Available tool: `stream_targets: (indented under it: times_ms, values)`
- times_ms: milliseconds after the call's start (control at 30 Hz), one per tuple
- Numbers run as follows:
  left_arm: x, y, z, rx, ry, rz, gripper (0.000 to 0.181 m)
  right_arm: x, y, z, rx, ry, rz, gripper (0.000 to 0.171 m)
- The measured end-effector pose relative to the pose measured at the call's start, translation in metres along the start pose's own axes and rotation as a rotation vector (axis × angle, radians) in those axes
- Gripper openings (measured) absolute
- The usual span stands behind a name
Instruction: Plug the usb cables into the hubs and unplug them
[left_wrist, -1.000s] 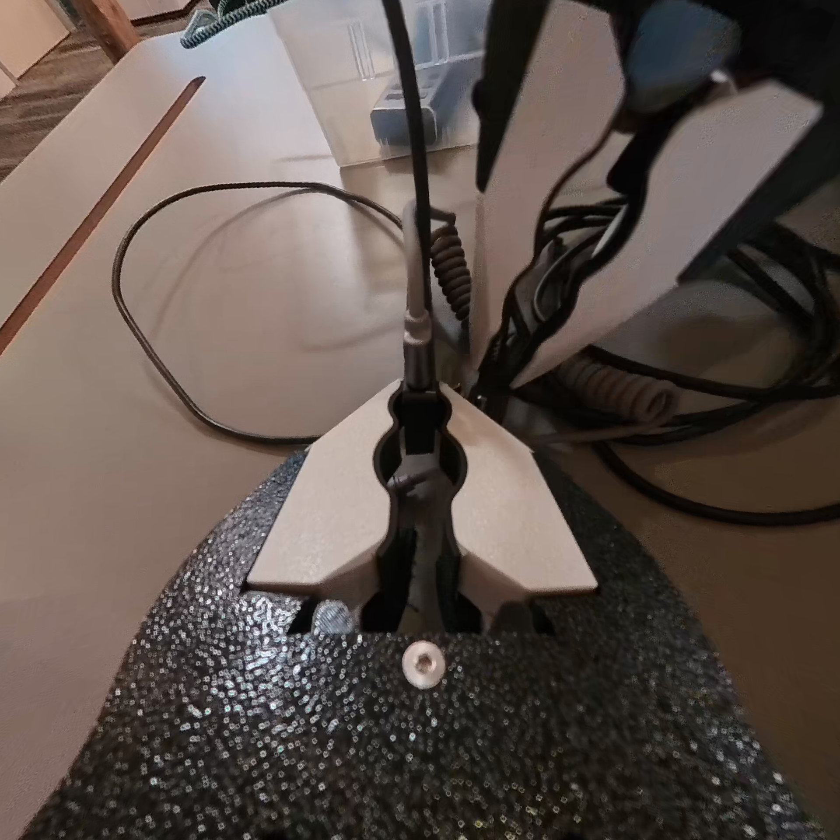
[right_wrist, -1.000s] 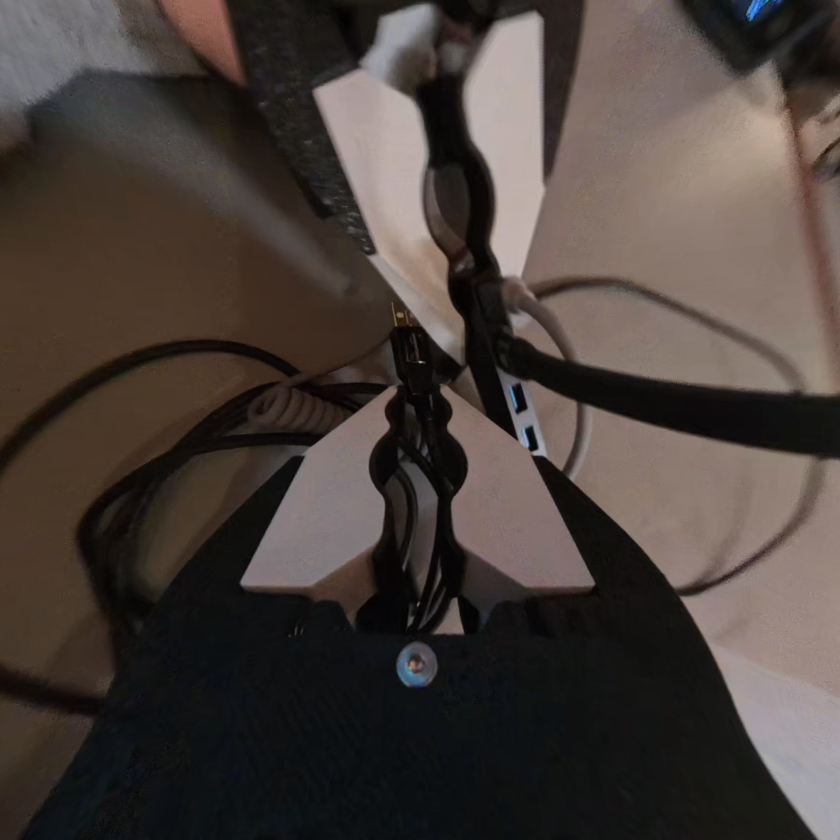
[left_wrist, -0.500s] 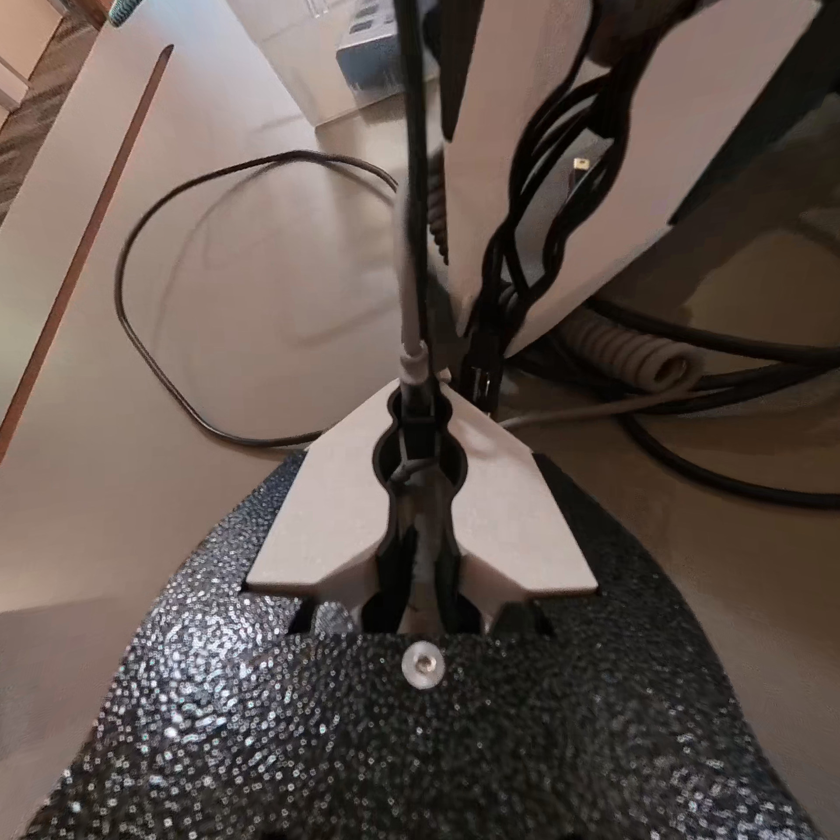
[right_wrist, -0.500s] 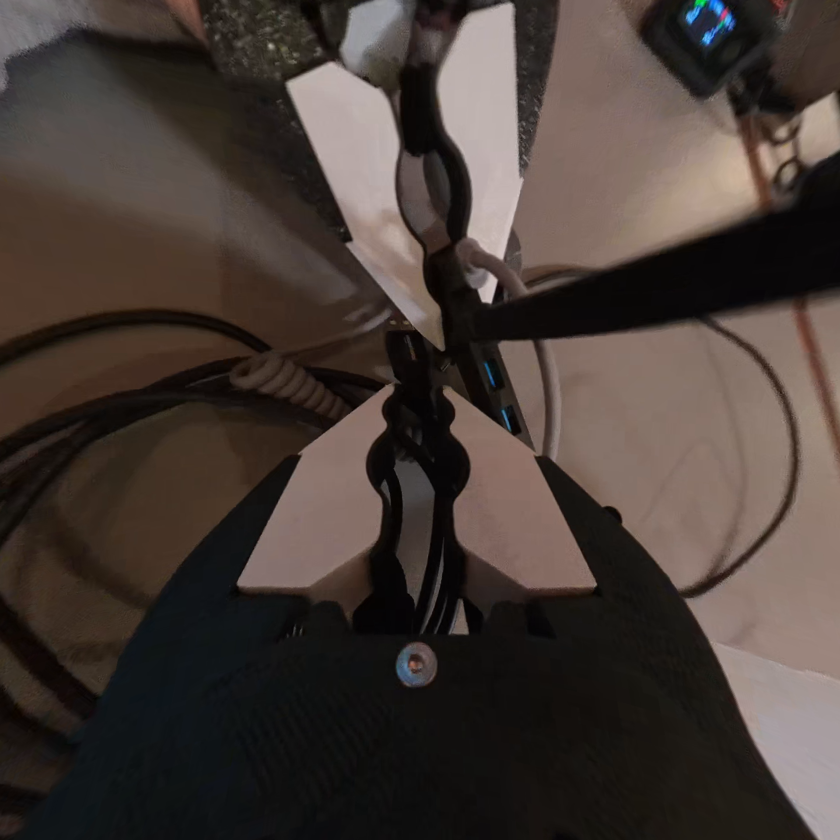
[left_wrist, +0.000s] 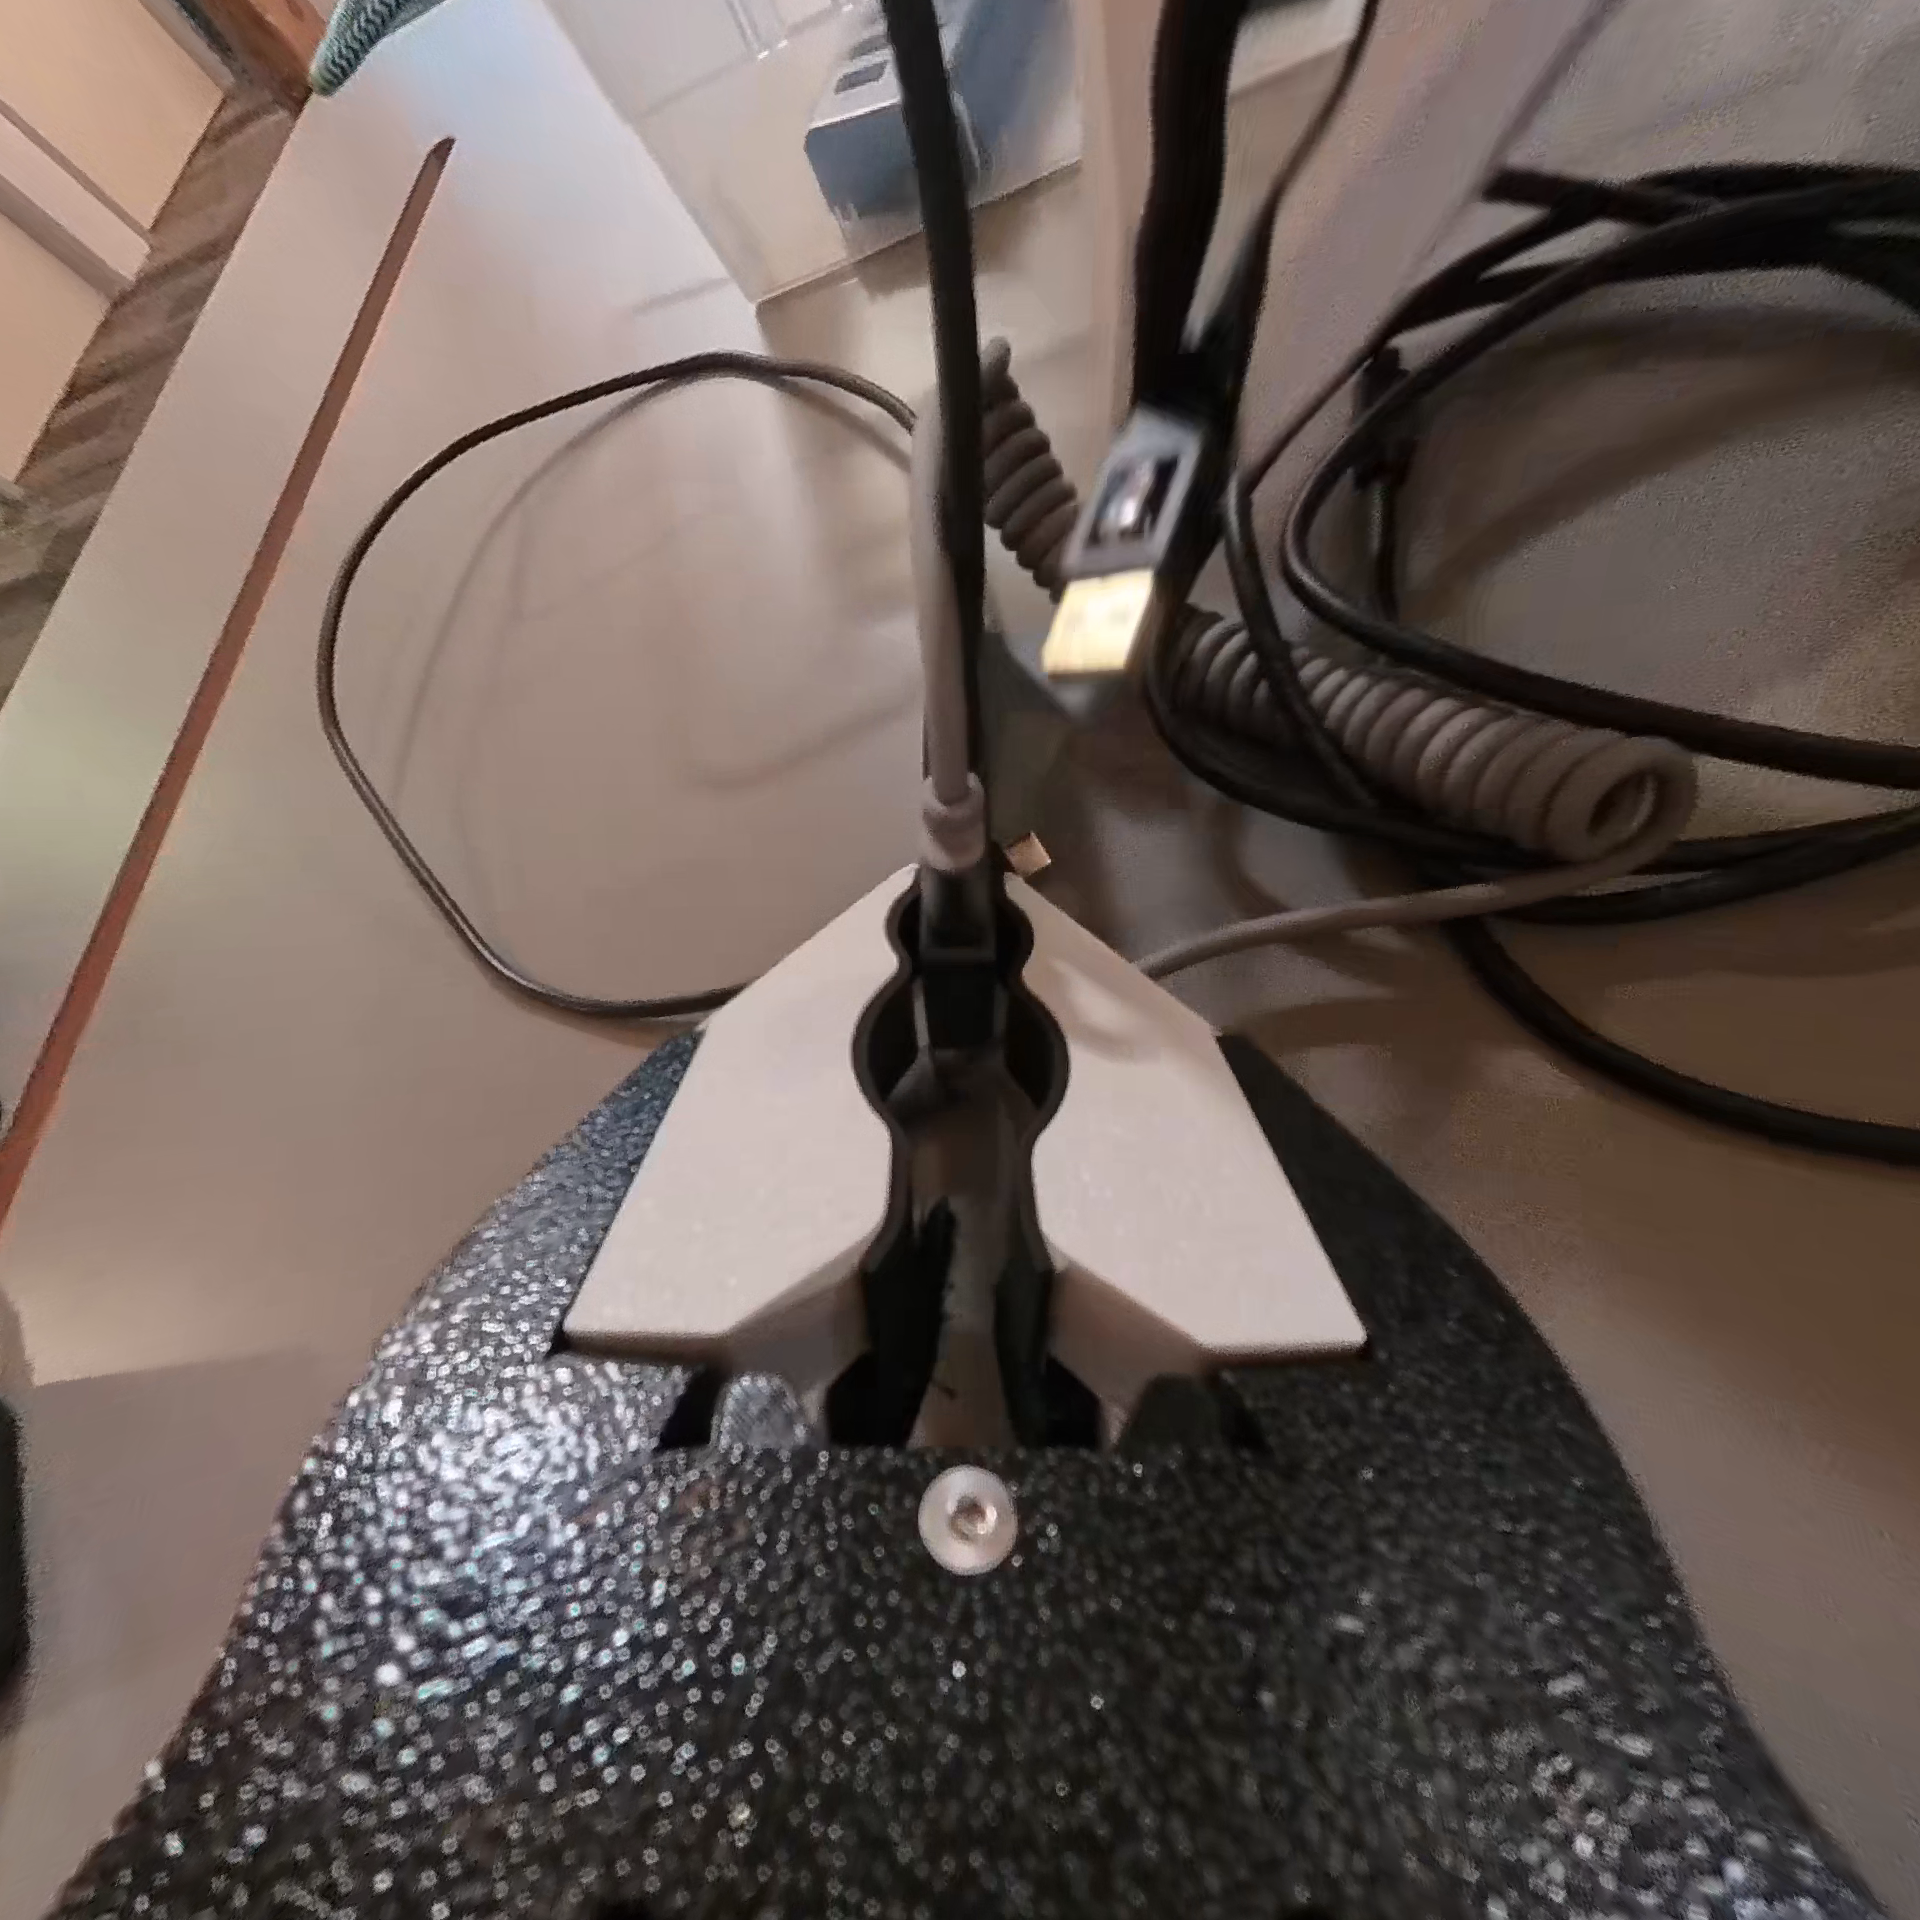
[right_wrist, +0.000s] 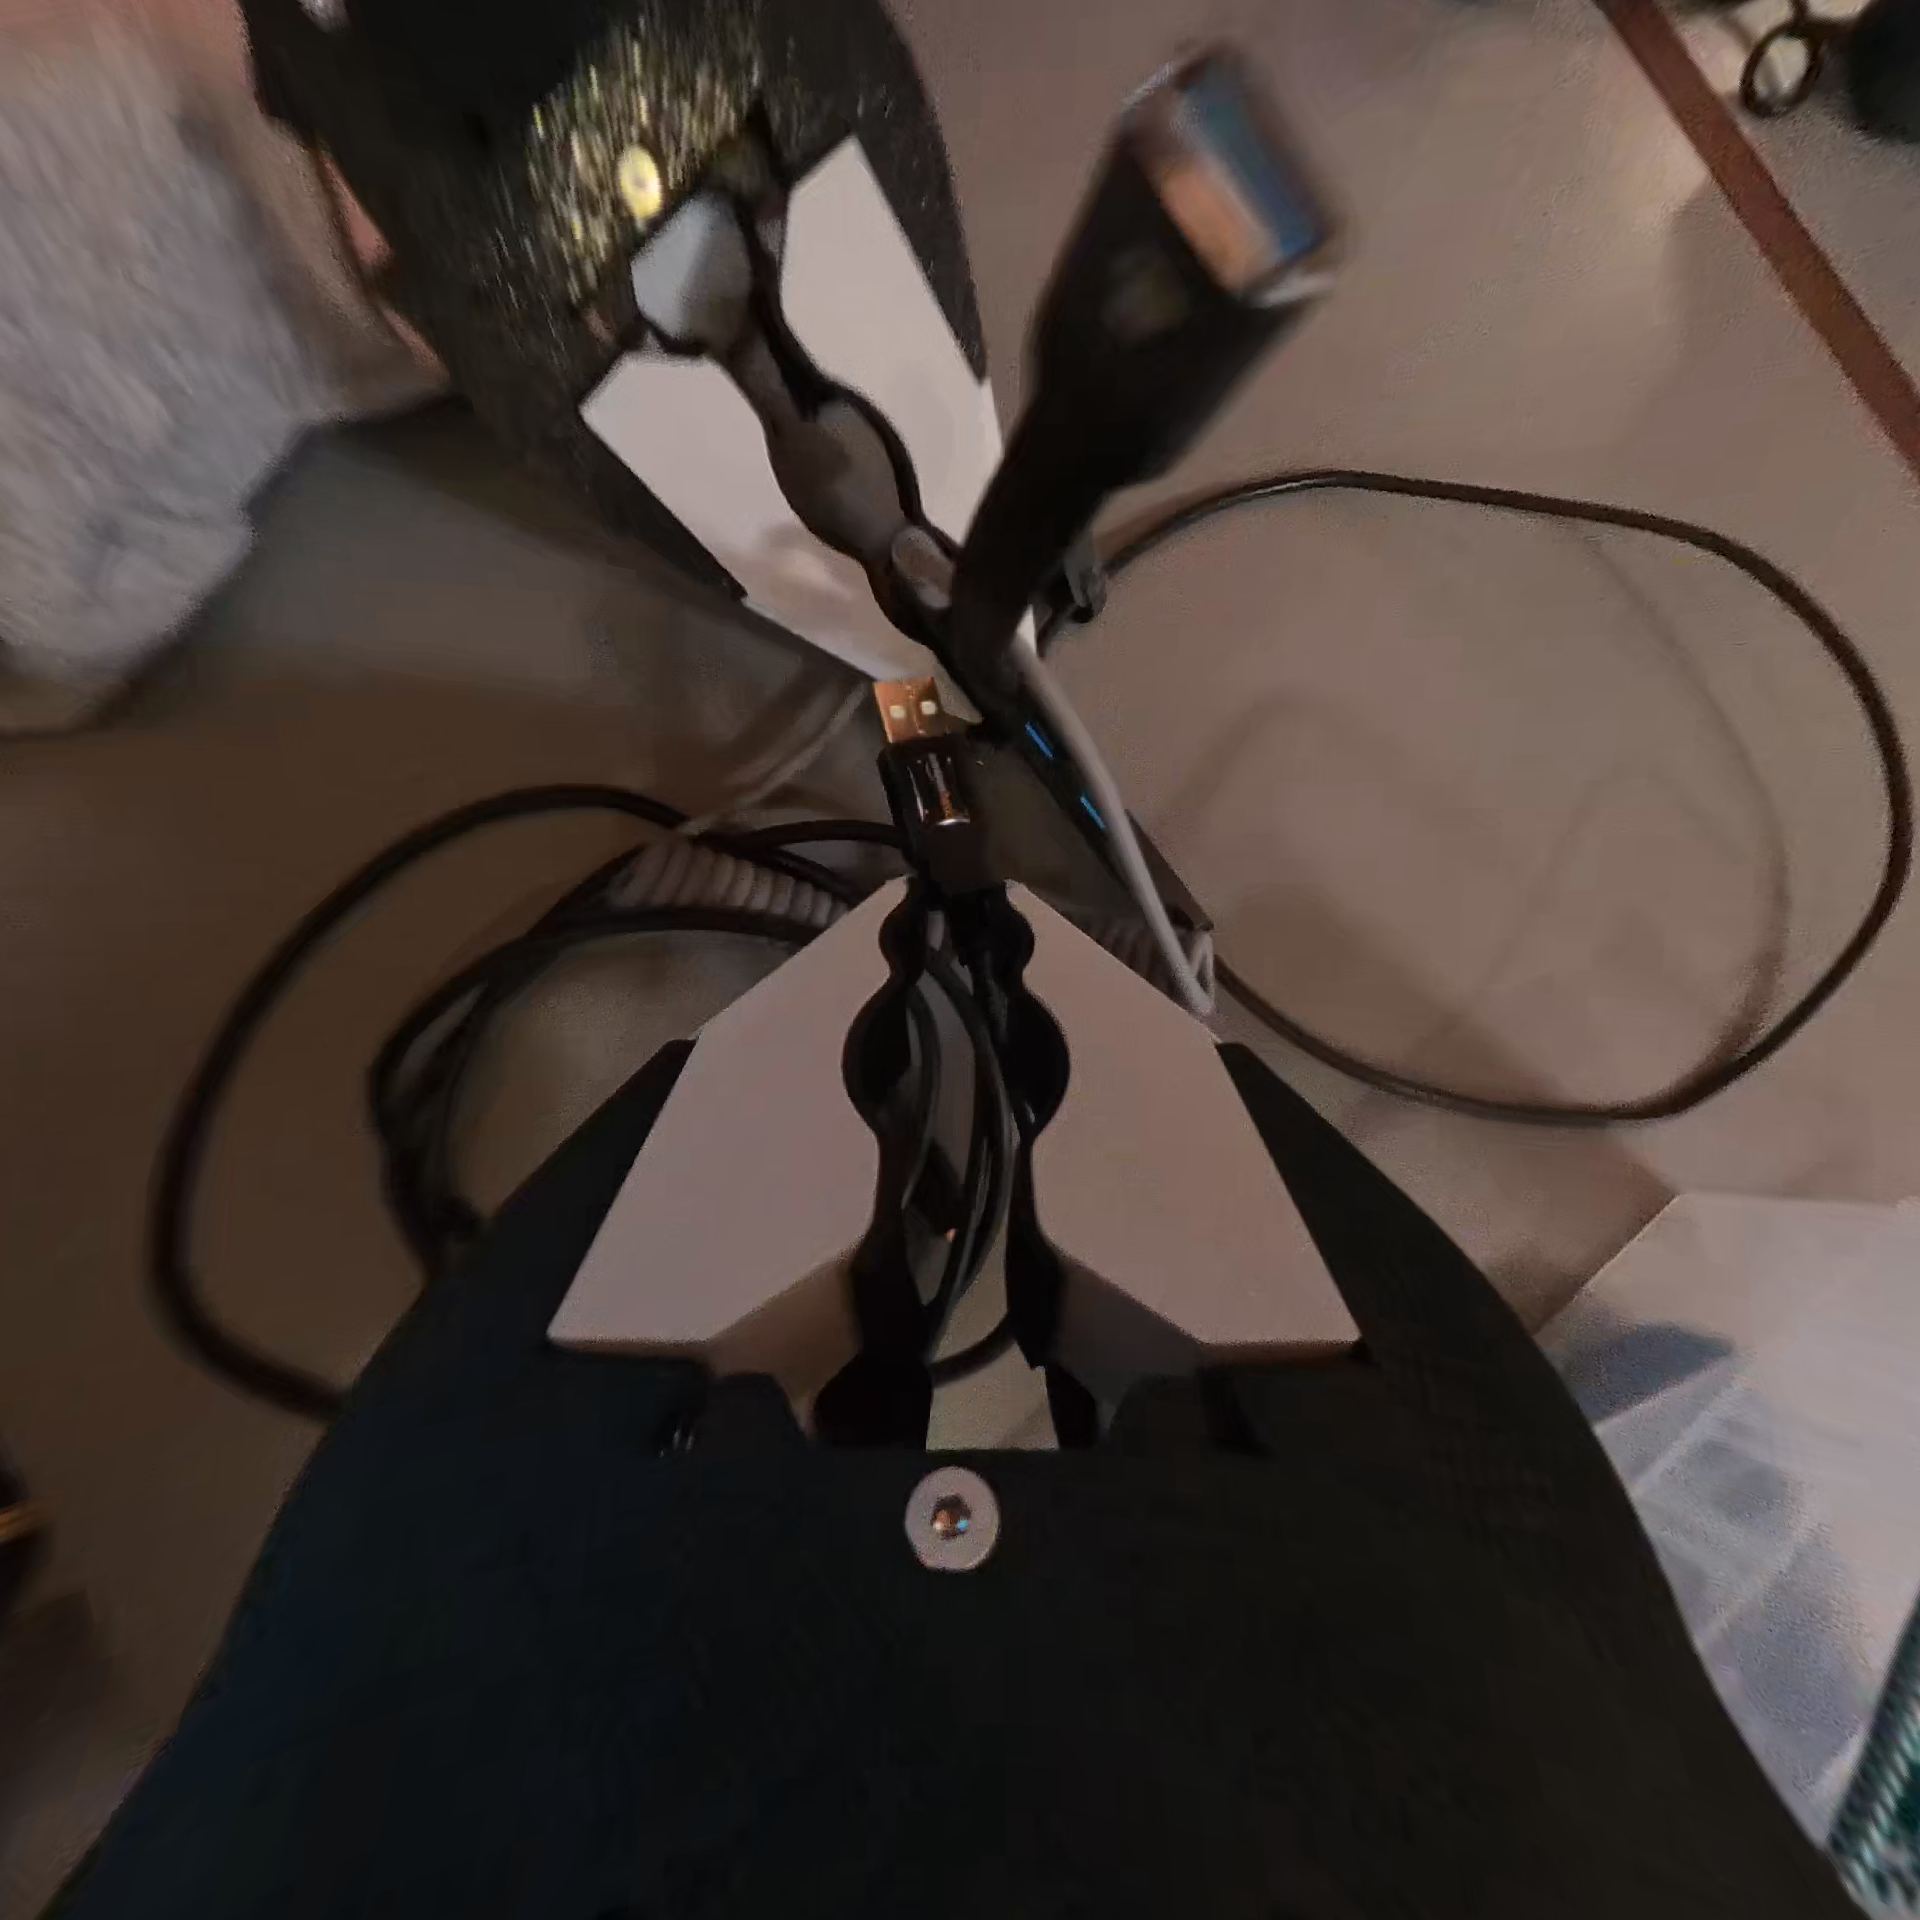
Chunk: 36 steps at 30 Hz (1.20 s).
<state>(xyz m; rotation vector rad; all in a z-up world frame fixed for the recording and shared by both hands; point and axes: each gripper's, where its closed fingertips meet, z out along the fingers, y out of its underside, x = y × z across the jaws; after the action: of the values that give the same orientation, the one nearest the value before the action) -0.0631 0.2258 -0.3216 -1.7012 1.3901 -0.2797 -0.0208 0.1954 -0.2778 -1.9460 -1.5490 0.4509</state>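
Note:
My left gripper (left_wrist: 961, 883) is shut on a slim grey hub (left_wrist: 1023, 717), held edge-on at its tips. A black cable (left_wrist: 951, 416) rises from the hub, beside the hub's own grey lead. In the right wrist view the hub (right_wrist: 1060, 831) shows blue ports, with the left gripper (right_wrist: 935, 644) above it. My right gripper (right_wrist: 951, 894) is shut on a black USB cable just behind its plug (right_wrist: 925, 769). The gold plug tip (right_wrist: 914, 712) points at the hub beside the ports and is not inserted. The plug (left_wrist: 1117, 582) hangs just above the hub in the left wrist view.
A tangle of black cables and a grey coiled cable (left_wrist: 1455, 727) lies on the beige table to the right. A thin black cable loop (left_wrist: 416, 727) lies to the left. A clear plastic box (left_wrist: 894, 156) holding a blue-grey device stands at the back. A brown strip (left_wrist: 260, 582) crosses the table. There is about 7 cm between the tips of the two grippers.
The right gripper has drawn back out of the left wrist view, leaving only its plug and cable there. The plug's gold tip now shows clear beside the hub.

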Motion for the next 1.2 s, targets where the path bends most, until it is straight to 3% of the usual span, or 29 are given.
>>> stream_targets:
  times_ms: [133, 333, 500, 633, 933, 1200]
  values:
    - [-0.004, -0.001, 0.002, -0.032, -0.075, 0.090, 0.008, 0.004, -0.007, -0.038, -0.003, -0.046, 0.079, 0.010]
    - [-0.016, -0.003, 0.004, -0.169, -0.306, 0.417, 0.008, 0.054, -0.003, -0.086, -0.041, 0.126, 0.105, 0.010]
    - [-0.016, -0.012, 0.009, -0.273, -0.436, 0.661, 0.008, 0.042, 0.012, -0.053, -0.205, 0.146, -0.055, 0.010]
    - [-0.013, -0.017, 0.011, -0.335, -0.472, 0.718, 0.009, 0.033, 0.028, -0.027, -0.362, 0.156, -0.106, 0.010]
    - [-0.004, -0.025, 0.016, -0.419, -0.528, 0.894, 0.009, 0.029, 0.063, -0.005, -0.537, 0.016, 0.158, 0.010]
    - [0.001, -0.025, 0.017, -0.553, -0.588, 0.935, 0.009, 0.028, 0.070, -0.001, -0.450, -0.054, 0.376, 0.011]
